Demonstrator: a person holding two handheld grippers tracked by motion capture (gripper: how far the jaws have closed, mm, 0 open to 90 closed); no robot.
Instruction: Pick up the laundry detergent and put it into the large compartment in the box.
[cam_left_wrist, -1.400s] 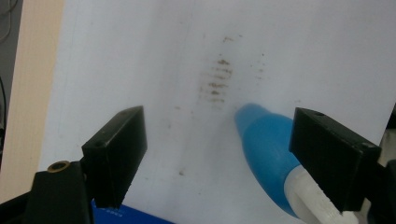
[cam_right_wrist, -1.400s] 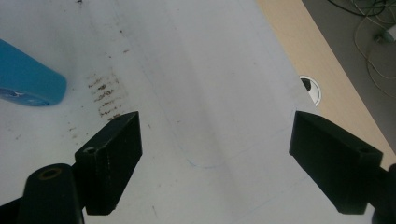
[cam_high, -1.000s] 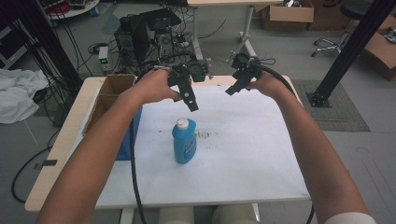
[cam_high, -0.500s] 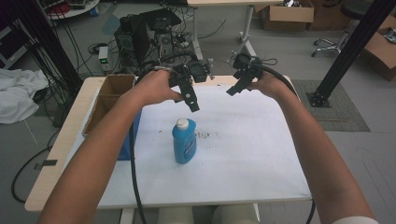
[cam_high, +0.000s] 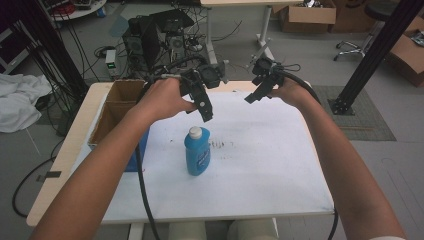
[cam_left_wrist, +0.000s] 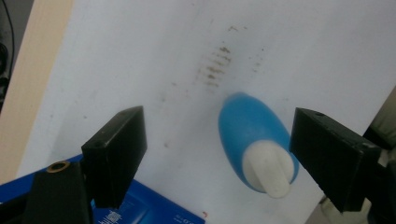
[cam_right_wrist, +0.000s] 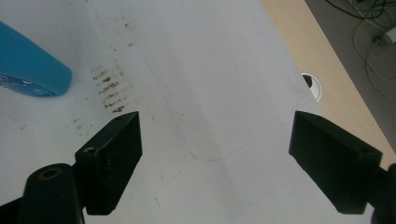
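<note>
Cardboard box (cam_high: 115, 107) at desk (cam_high: 270, 165) left edge. Left tool (cam_high: 206, 112) released, hovering over upright blue bottle (cam_high: 197, 151), white cap (cam_left_wrist: 267, 167) between its jaws from above. Right tool (cam_high: 251, 96) released, empty, above bare desk.

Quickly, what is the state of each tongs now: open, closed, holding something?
Left tongs: open, empty, above the blue bottle.
Right tongs: open, empty, above the white table.

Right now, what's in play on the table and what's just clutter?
In play, likely:
bottle, standing, cap on
left claw, open above it
right claw, open over bare sheet

Lying about:
cardboard box at table's left edge
stains on sheet
</note>
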